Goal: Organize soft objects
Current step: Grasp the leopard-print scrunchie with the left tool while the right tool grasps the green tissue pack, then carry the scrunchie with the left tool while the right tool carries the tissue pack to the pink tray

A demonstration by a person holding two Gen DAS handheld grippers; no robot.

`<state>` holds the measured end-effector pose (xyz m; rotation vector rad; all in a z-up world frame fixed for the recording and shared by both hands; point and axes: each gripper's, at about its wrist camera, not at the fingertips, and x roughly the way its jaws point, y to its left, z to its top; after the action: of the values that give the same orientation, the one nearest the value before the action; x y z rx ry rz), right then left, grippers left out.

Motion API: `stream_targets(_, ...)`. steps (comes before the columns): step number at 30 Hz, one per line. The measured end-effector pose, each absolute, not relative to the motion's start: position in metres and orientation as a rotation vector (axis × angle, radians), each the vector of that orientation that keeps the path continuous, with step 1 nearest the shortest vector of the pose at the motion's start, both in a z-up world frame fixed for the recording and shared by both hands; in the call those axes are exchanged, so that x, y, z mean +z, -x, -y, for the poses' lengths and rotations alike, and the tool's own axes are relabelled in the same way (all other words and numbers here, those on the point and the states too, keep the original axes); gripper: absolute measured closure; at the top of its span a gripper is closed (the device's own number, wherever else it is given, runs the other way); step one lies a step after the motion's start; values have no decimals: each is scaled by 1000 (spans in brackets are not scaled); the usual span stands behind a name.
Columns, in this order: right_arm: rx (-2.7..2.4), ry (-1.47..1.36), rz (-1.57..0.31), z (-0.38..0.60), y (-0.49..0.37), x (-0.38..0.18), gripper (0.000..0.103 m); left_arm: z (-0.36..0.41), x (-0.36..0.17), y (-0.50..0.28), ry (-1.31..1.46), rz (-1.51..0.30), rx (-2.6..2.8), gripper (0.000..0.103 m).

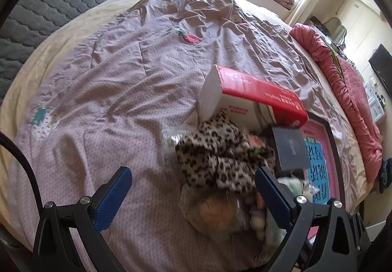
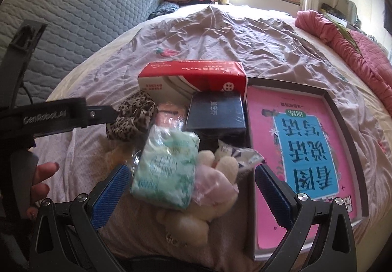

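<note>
Both tongs are released, jaws spread wide, grasping nothing. Left tongs point(image 1: 192, 180) hover over the bed point(image 1: 98, 90), aimed at a leopard-print cloth point(image 1: 220, 156) bunched in front of a red-and-white tissue pack point(image 1: 254, 97). The right wrist view shows a hand point(image 2: 41, 181) holding the left tool, whose tip lies just beside that cloth. Right tongs point(image 2: 193, 178) hang above a pile of soft objects on the mauve bedspread: a green-patterned tissue packet point(image 2: 166, 171) lies against a cream plush toy point(image 2: 215, 174) wrapped partly in clear plastic. A dark box point(image 2: 215, 115) sits behind the pile, touching the tissue pack. A pink-covered book point(image 2: 306, 149) lies inside a grey tray point(image 2: 343, 110) just beside the pile.
</note>
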<state>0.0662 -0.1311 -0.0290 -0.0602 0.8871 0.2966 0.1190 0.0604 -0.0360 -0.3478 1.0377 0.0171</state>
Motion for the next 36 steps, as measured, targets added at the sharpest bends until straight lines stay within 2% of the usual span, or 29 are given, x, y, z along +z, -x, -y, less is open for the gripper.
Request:
stream_targets(8,314,132,-893,111,-83,-38,2,-69,-54,-143,333,-1045,35,2)
stream_targets(11,321,150,-912,108,-88,-43,7,-71,-66,-149,368,-1068,12,5)
stream_targets(14,335,156,-912,105,-89,-48,13,-68,-76,-152,380,-1067,-15,12)
stream_targets(16,343,167,-923,103,-90,-52,25,-68,-81,-153,393,-1068,-32,21)
stream_targets(17,352,165,-931,103,-91,-54,33,-69,-83,-153,401,-1067,-41,23)
stream_targets(20,370,162,-931,100,-91,-58,40,-68,-87,-151,404,-1052,-70,36)
stream_targets(22,374,165,-919,99,-89,-57,43,-65,-88,-149,402,-1049,-97,48)
stream_targets(24,376,147,-915,102,-88,-56,45,-64,-86,-148,392,-1043,-114,54)
stream_targets(27,382,108,-912,108,-88,-53,46,-66,-82,-146,427,-1026,-156,75)
stream_targets(36,373,-20,-874,129,-88,-38,48,-77,-63,-127,451,-960,-165,82)
